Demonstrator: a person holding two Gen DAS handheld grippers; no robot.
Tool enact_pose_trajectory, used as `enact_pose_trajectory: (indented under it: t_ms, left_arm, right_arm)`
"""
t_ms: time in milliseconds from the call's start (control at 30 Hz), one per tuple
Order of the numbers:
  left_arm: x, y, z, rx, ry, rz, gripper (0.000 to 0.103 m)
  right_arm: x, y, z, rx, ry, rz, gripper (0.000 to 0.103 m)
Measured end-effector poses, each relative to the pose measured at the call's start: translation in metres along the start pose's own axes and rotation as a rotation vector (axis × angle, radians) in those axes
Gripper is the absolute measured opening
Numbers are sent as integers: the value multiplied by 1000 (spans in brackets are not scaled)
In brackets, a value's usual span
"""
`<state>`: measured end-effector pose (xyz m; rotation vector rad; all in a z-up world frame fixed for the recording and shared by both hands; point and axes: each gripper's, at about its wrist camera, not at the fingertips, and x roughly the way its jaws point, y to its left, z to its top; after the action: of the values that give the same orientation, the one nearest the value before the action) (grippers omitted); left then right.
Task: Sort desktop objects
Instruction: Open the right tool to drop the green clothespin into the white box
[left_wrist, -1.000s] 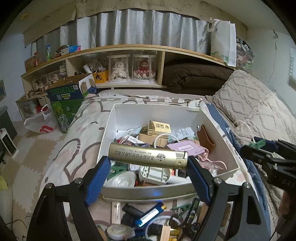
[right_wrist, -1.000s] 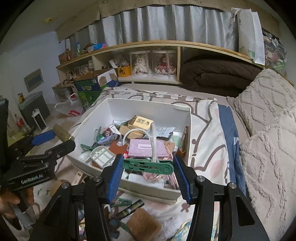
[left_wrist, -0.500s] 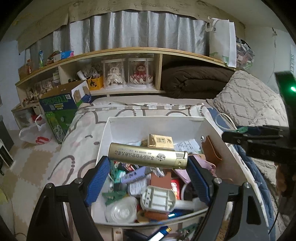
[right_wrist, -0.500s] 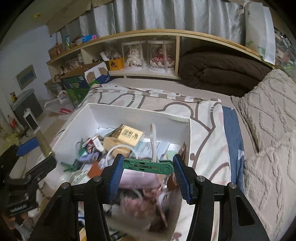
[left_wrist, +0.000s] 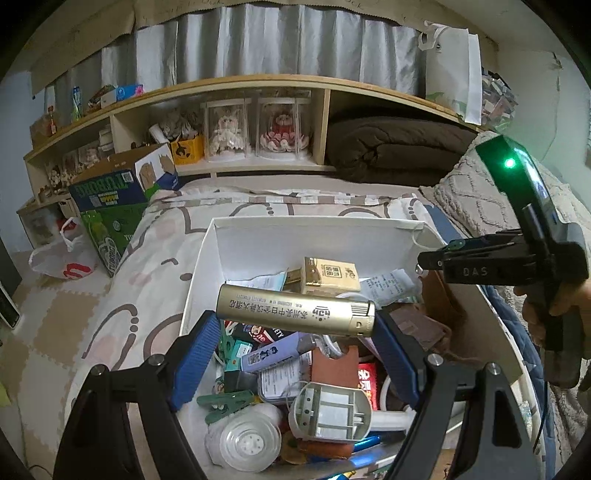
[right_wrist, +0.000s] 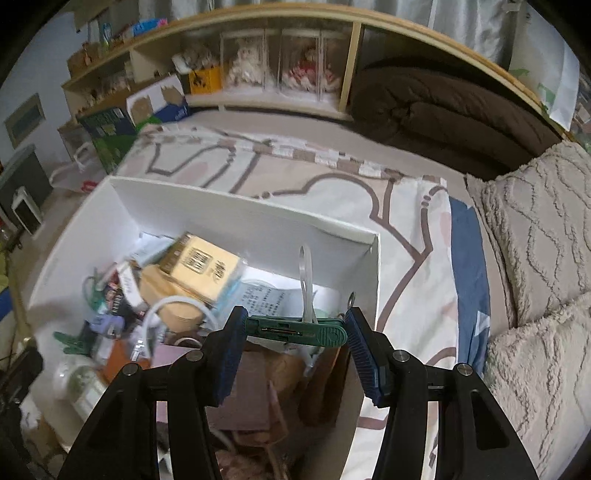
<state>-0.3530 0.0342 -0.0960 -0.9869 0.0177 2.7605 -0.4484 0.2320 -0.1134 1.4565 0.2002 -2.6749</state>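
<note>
Holding now: each claw carries one item above the white box, which sits on the patterned bedspread.
Left claw: the left claw is clenched on a gold lighter, its blue pads pressing on the two ends.
Gold lighter: it lies crosswise between the pads, almost level, with its metal cap toward the right pad, and hangs over the near half of the box.
Right claw: the right claw grips a green clip end to end between its blue pads.
Green clip: it lies level across the claw, above the box's right-hand corner in the right wrist view; the left wrist view shows its tip poking out of that claw over the box's right wall.
Person: a hand wraps the handle of the right tool at the right edge of the left wrist view.
Box contents: a gold carton near the far wall, printed paper slips, a second green clip, a clear round lid, a grey plastic part, a purple packet and a white cable, all heaped loosely together.
Surroundings: a wooden shelf with two cased dolls, a folded brown blanket, a textured pillow and a green carton beside the bed.
</note>
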Motion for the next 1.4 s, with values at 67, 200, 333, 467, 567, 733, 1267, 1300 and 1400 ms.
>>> enact_pose_trajectory:
  t_ms: [67, 200, 333, 467, 567, 733, 1267, 1300, 1400]
  left_arm:
    - [3, 2, 0, -6, 7, -2, 83]
    - [8, 3, 0, -16, 18, -6, 83]
    - [9, -4, 1, -6, 22, -13, 83]
    - [7, -9, 3, -3, 29, -20, 83]
    - [5, -11, 7, -13, 36, -22, 83]
    - [3, -12, 15, -26, 40, -22, 83]
    - [5, -7, 12, -30, 52, -20, 83]
    - [4, -5, 12, -32, 51, -21, 83]
    - [5, -2, 11, -34, 47, -24, 83]
  right_arm:
    - [7, 0, -3, -10, 27, -7, 55]
    - [12, 1, -7, -46, 49, -12, 55]
    - [6, -7, -6, -13, 22, -6, 55]
    - [-5, -9, -5, 11, -1, 45, 71]
    - [-16, -4, -9, -23, -17, 57, 71]
    - [-28, -1, -16, -62, -30, 77, 71]
    - [-13, -21, -13, 95, 10, 166, 16]
    - [-10, -23, -10, 118, 11, 164, 16]
    - [0, -30, -1, 176, 14, 160, 10]
